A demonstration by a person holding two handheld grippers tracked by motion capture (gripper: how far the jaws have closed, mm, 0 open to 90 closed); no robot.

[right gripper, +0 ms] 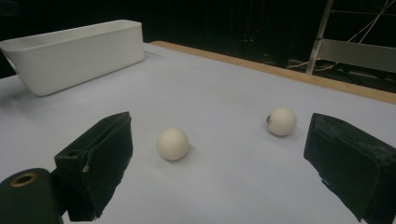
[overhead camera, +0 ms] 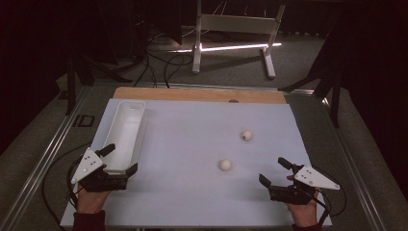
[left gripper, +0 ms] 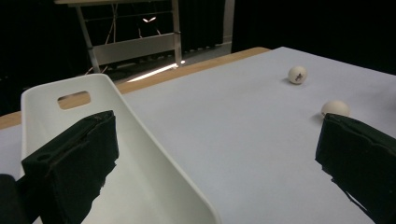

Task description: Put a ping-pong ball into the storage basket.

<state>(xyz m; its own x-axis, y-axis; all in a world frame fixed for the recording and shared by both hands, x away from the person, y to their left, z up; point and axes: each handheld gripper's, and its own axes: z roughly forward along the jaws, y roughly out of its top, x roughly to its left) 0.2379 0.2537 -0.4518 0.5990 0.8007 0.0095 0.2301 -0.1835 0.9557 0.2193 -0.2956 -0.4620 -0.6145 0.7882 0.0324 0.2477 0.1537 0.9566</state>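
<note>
**Two hand-held grippers at rest beside balls and tray**

The right hand-held gripper (overhead camera: 275,172) stands with jaws wide and empty, aimed at the near ball (overhead camera: 224,165); the marked ball (overhead camera: 247,135) lies farther off on the bench (overhead camera: 192,125). The left hand-held gripper (overhead camera: 121,159), jaws wide, straddles the near end wall of the white tray (overhead camera: 126,130) without pressing it.
</note>
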